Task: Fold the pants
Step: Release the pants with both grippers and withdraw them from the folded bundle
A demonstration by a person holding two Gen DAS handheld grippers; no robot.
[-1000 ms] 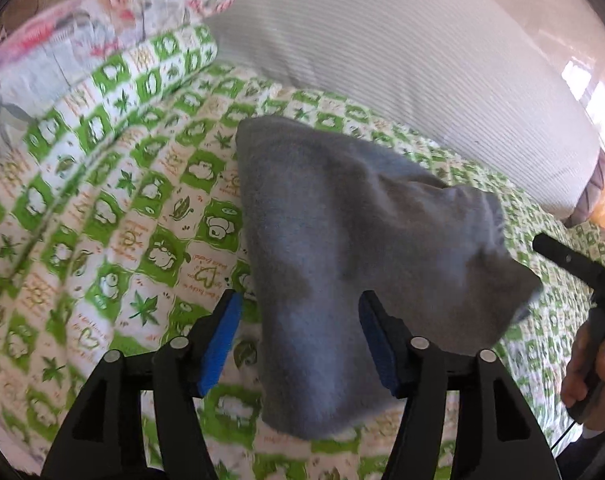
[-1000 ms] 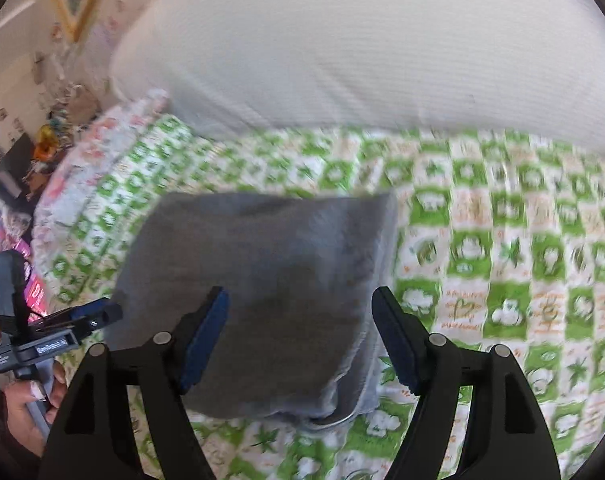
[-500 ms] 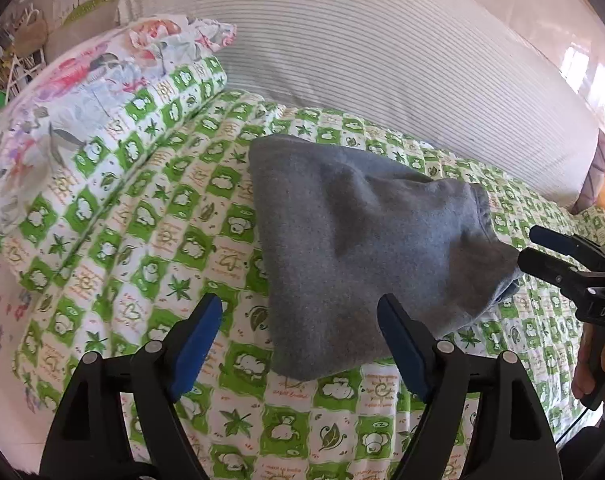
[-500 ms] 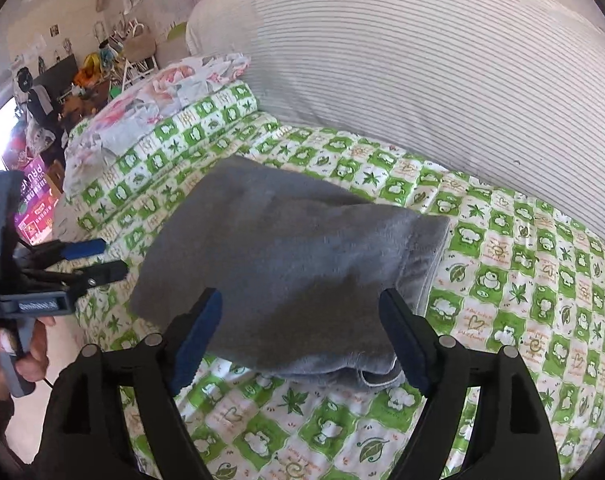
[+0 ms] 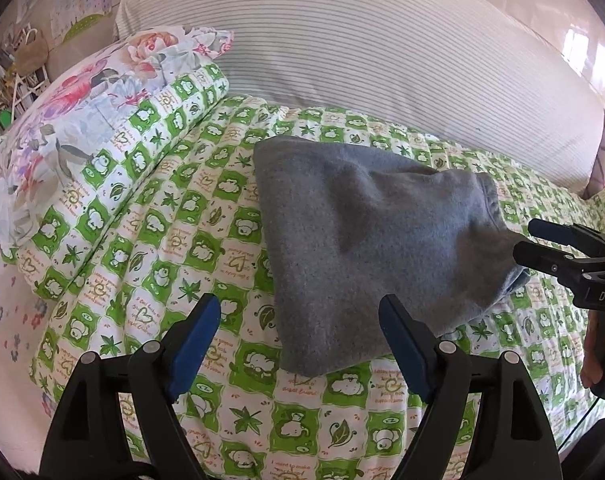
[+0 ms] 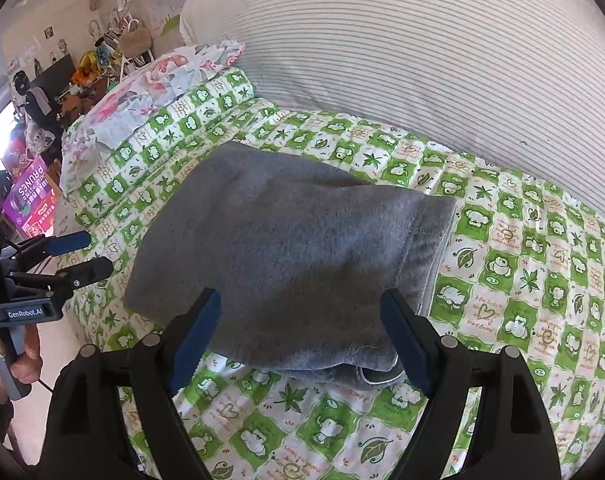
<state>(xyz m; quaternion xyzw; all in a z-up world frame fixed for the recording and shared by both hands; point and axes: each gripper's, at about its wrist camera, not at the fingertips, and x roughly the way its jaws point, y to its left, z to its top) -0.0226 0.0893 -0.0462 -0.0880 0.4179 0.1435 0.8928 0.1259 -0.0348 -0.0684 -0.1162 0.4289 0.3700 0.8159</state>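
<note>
Folded grey fleece pants (image 5: 366, 240); quilted green-checked bedspread (image 5: 174, 240)

pants: 1 grey folded bundle (image 5: 366, 248) | grippers: 2, left gripper (image 5: 300, 344) and right gripper (image 6: 302, 340) | pillows: 1 floral pillow, far left (image 5: 82, 116) | quilts: 1 green-checked quilt (image 5: 150, 216) | striped cushions: 1 striped cushion, far (image 5: 382, 52)

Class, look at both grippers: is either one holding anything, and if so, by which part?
Nothing is held. The left gripper and right gripper are both open, clear of the folded grey pants lying on the quilt.
</note>
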